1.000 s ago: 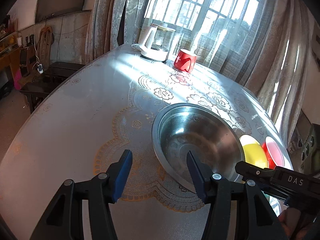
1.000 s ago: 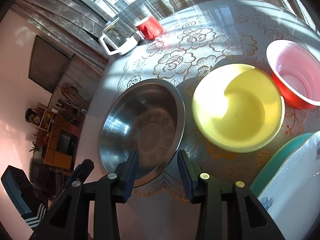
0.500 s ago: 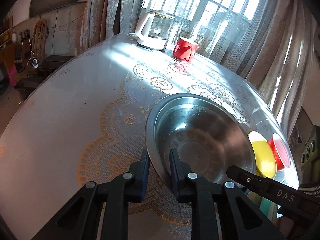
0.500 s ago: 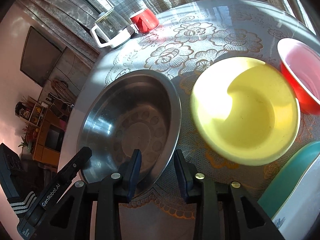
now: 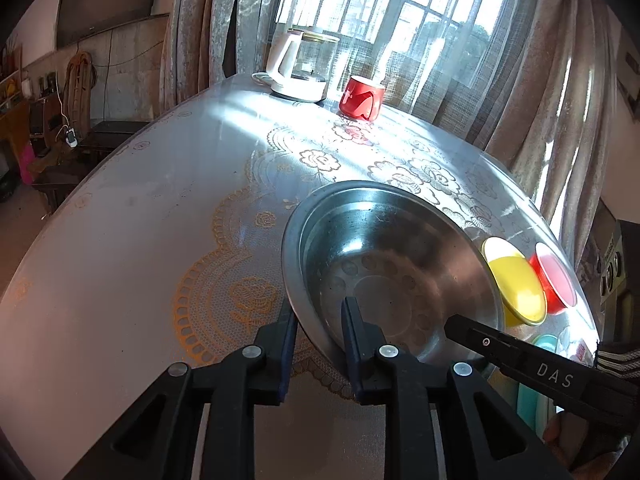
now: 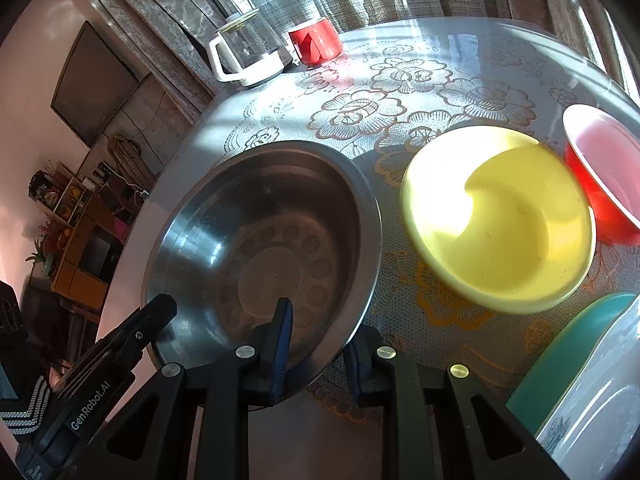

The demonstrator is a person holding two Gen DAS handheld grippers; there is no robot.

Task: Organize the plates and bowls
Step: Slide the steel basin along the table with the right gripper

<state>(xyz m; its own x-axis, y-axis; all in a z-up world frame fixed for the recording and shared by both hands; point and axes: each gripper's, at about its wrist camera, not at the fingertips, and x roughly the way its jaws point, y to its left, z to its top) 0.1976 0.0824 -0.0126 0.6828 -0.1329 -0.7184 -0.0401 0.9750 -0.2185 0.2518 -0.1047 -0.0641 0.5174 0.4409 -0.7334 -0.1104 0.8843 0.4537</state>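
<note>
**Two-handed grip on the steel basin, before the lift**

We held the steel basin by its near rim with both grippers. The left gripper had one of its fingers inside the wall and the other outside under the lip, the pair drawn narrow on the rim. The right gripper straddled the same rim further round, one finger in the bowl and one under the lip; its fingers had just been closing with the rim between them, and we read them as pinching it. The basin sat near the bench's near edge, on the lace cloth, and appeared tilted, its near side raised; whether it had fully left the cloth we could not tell.

Just beside it, toward the bench's right edge, lay the yellow bowl, with the red bowl touching or nearly touching its far side. A teal plate and a white dish sat at the near right corner. The kettle and red mug stood well apart at the far edge.

We judged the step in hand to be the pick-up of the basin, the first item to be grouped. The next move called for both hands to rise together and level, since unequal lift would twist the thin, slick rim out of the pads.
</note>
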